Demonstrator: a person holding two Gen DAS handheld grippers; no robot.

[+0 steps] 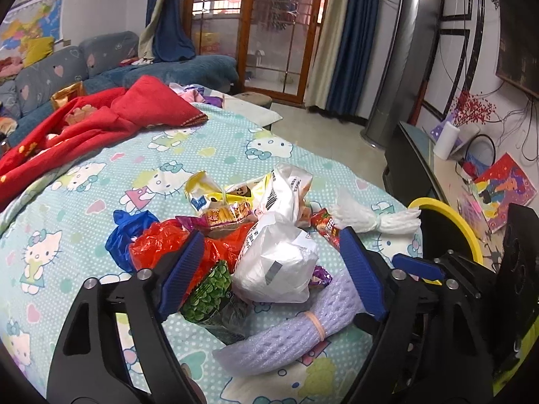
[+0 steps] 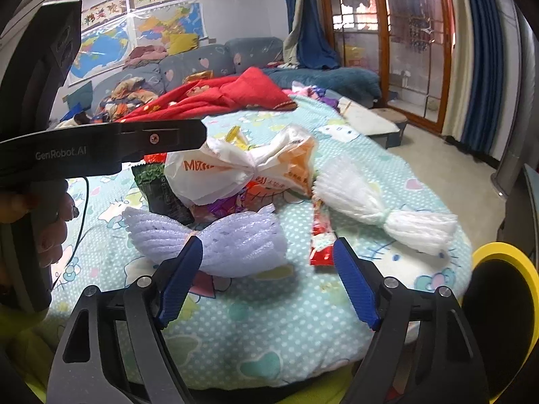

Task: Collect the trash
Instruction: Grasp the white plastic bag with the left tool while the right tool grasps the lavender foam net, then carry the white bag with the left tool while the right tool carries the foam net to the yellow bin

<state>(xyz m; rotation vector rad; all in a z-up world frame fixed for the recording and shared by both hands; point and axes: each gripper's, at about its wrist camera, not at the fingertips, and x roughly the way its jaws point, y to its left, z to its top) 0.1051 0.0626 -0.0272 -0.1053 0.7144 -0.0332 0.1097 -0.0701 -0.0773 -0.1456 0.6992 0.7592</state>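
Bed [image 1: 219,141] carries the trash heap [image 1: 256,222], piled near its edge beside the yellow-rimmed bin [image 2: 498,256] for easy transfer. Left gripper [image 1: 269,262] straddles the white bag [image 1: 279,269], unclenched; right gripper [image 2: 266,269] hovers released over the purple foam [image 2: 235,245].

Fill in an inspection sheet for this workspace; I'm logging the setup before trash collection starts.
Surface: round table under a teal cartoon-cat print cloth.
Job's things: white knotted plastic bag, lilac foam net sleeve, white foam net sleeve, red snack wrapper, green pea packet, red plastic bag, blue plastic bag; yellow-rimmed black bin.
Clutter: red quilt.
Grippers: left gripper and right gripper open, holding nothing.
Cables: thin black cable.
Surroundings: grey sofa, wall maps.
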